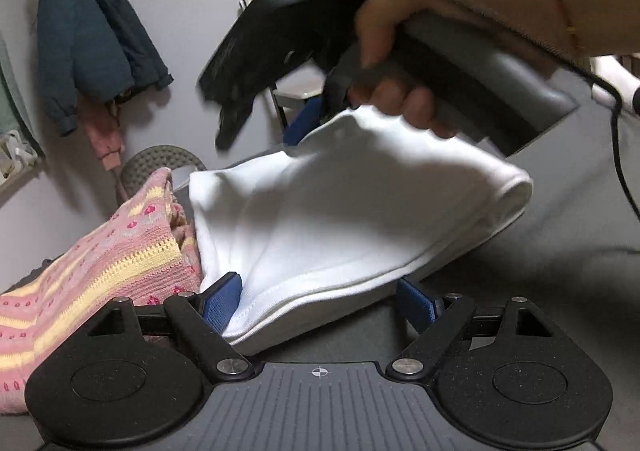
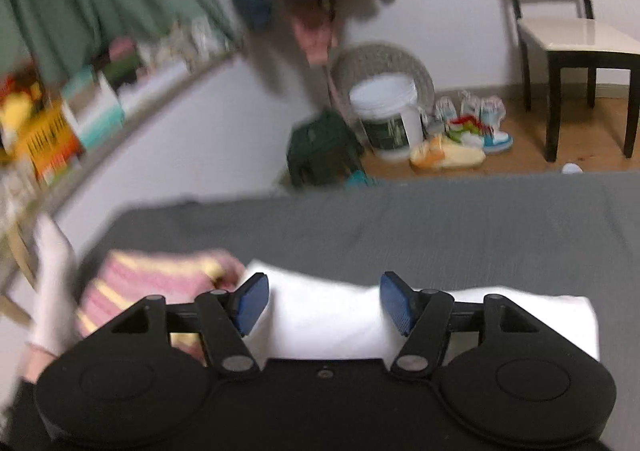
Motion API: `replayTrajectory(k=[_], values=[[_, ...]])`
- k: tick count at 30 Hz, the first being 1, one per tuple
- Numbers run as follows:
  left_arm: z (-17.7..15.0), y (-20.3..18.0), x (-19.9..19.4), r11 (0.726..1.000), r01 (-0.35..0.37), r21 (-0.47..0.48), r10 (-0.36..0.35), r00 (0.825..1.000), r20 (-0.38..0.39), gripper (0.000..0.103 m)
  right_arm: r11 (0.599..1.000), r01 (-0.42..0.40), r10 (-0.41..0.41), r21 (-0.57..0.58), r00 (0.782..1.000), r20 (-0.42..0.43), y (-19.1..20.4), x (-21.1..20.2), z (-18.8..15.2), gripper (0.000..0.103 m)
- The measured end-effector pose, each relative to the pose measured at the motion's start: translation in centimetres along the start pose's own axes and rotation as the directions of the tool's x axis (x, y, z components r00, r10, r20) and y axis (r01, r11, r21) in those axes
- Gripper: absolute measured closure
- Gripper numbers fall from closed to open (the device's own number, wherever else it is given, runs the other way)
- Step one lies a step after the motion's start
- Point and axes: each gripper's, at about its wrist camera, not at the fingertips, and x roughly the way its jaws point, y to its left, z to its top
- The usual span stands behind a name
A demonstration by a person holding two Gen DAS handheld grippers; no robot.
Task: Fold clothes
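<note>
Writing we can read nowhere: the bucket (image 2: 390,119) on the floor carries a dark label and the boxes (image 2: 48,139) on the shelf are printed, but both are too blurred to make out.

We take the folded white garment (image 1: 360,211) as our landmark. It lies on a grey bed (image 2: 440,219), its near hem reaching in between the fingers of the left tongs (image 1: 318,301). Those tongs stand wide apart; the left blue pad (image 1: 222,301) touches the white cloth, the right pad (image 1: 416,303) sits just beside the hem, and nothing is clamped.

Above the garment's far edge a hand (image 1: 420,51) holds the right device, tilted down over the cloth; from that view we cannot tell how its tips stand. In its own camera the right tongs (image 2: 324,303) are spread wide over the white garment (image 2: 328,323), gripping nothing; whether the pads touch the cloth we cannot tell.

Left of the garment, touching it, lies a pink and yellow striped knit (image 1: 100,259). Beyond it a dark jacket (image 1: 88,31) hangs on the wall.
</note>
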Motion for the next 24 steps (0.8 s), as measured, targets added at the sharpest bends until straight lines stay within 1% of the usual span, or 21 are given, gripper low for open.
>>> replayTrajectory(k=[1, 2, 3, 4, 5, 7, 10, 12, 13, 14, 15, 18, 20, 22, 24], values=[[0.0, 0.2, -0.5, 1.000, 0.001, -0.018, -0.001, 1.000, 0.005, 0.018, 1.000, -0.006, 0.006, -0.004, 1.000, 0.010, -0.2, -1.2, -0.3, 0.037], [0.1, 0.3, -1.1, 0.999, 0.003, -0.039, -0.003, 1.000, 0.007, 0.018, 1.000, 0.001, 0.000, -0.024, 1.000, 0.021, -0.4, -2.4, -0.8, 0.036], [0.0, 0.5, -1.6, 0.998, 0.006, -0.062, -0.006, 1.000, 0.009, 0.018, 0.998, 0.025, -0.023, -0.065, 0.999, 0.036, -0.6, -3.4, -1.6, 0.034], [0.0, 0.6, -2.2, 0.996, 0.010, -0.084, -0.009, 1.000, 0.010, 0.018, 0.994, 0.049, -0.046, -0.102, 0.998, 0.033, -0.8, -4.0, -2.5, 0.031], [-0.1, 0.8, -2.6, 0.995, 0.012, -0.103, -0.011, 1.000, 0.010, 0.018, 0.988, 0.072, -0.072, -0.133, 0.997, 0.004, -1.1, -4.0, -3.4, 0.028], [-0.5, 1.0, -3.5, 0.991, 0.015, -0.132, -0.014, 1.000, 0.006, 0.018, 0.975, 0.107, -0.117, -0.193, 0.992, -0.041, -1.5, -4.3, -5.3, 0.028], [-1.7, 1.4, -4.6, 0.982, -0.005, -0.189, 0.002, 1.000, -0.019, 0.018, 0.964, 0.110, -0.124, -0.244, 0.991, -0.042, -1.4, -6.4, -8.1, 0.028], [-2.4, 1.6, -5.3, 0.974, -0.021, -0.226, 0.013, 0.999, -0.036, 0.018, 0.965, 0.096, -0.108, -0.242, 0.994, -0.034, -1.2, -8.2, -9.5, 0.027], [-2.8, 1.7, -5.6, 0.969, -0.029, -0.245, 0.018, 0.999, -0.044, 0.018, 0.967, 0.094, -0.100, -0.237, 0.995, -0.013, -1.1, -9.6, -10.3, 0.020], [-3.2, 1.8, -5.9, 0.964, -0.034, -0.263, 0.021, 0.999, -0.050, 0.018, 0.968, 0.104, -0.105, -0.228, 0.994, 0.009, -0.9, -10.8, -11.1, 0.006], [-3.4, 1.9, -6.2, 0.959, -0.036, -0.282, 0.022, 0.998, -0.053, 0.018, 0.969, 0.114, -0.110, -0.218, 0.993, 0.032, -0.8, -12.1, -11.8, 0.000], [-4.3, 1.8, -6.7, 0.937, -0.056, -0.343, 0.034, 0.997, -0.069, 0.018, 0.972, 0.138, -0.123, -0.189, 0.988, 0.089, -0.4, -14.8, -13.7, 0.000], [-4.6, 1.9, -6.3, 0.920, -0.075, -0.385, 0.048, 0.996, -0.080, 0.018, 0.966, 0.193, -0.166, -0.173, 0.973, 0.162, -0.2, -16.0, -15.5, 0.000], [-5.0, 1.6, -6.4, 0.901, -0.107, -0.420, 0.073, 0.993, -0.096, 0.018, 0.957, 0.247, -0.208, -0.154, 0.950, 0.233, 0.1, -17.2, -17.3, 0.000], [-5.5, 0.9, -6.7, 0.899, -0.124, -0.421, 0.086, 0.990, -0.108, 0.018, 0.943, 0.306, -0.258, -0.132, 0.921, 0.293, 0.3, -18.4, -19.1, 0.000]])
